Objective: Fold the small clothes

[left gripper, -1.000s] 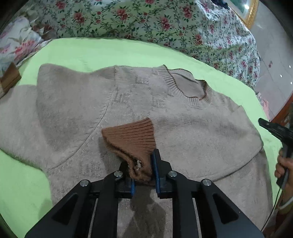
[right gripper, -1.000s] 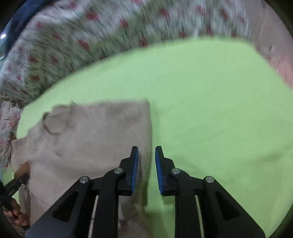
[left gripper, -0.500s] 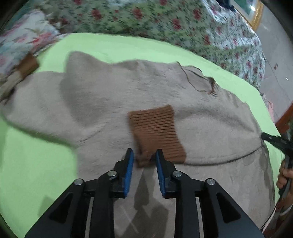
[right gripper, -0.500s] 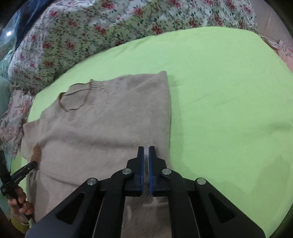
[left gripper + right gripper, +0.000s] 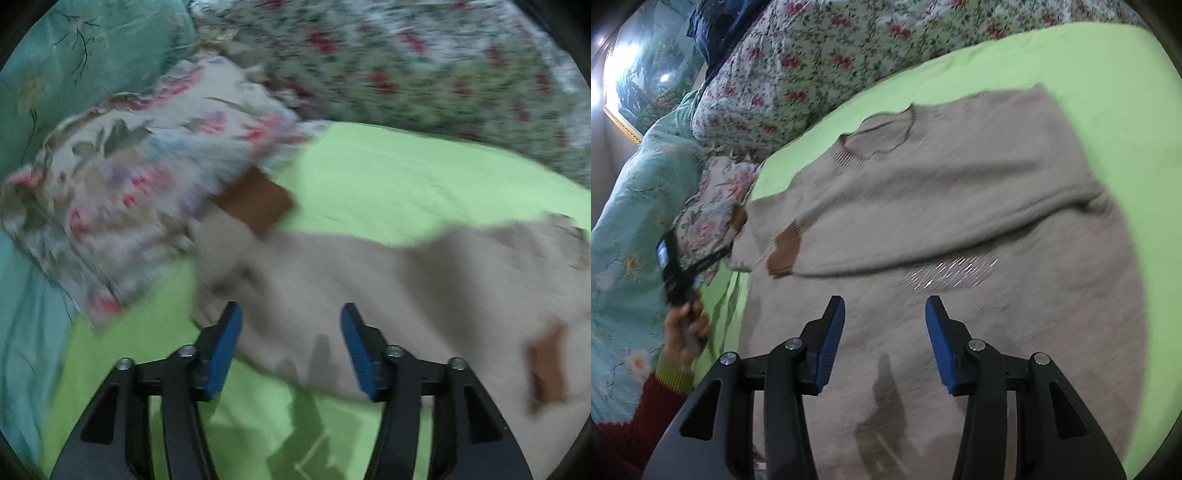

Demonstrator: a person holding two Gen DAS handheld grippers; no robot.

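Left gripper (image 5: 291,347): fingers spread, grasping nothing, beige sweater (image 5: 369,288) ahead between them. Right gripper (image 5: 884,341): fingers spread, empty, over the sweater (image 5: 960,206).

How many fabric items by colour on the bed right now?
Beige sweater: 1
Brown cuffs: 2
Green sheet: 1
Floral quilt: 1
Floral pillow: 1
Teal cover: 1
Total: 7

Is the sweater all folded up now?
Only partly. One sleeve lies folded across the sweater; the other brown cuff reaches the floral pillow.
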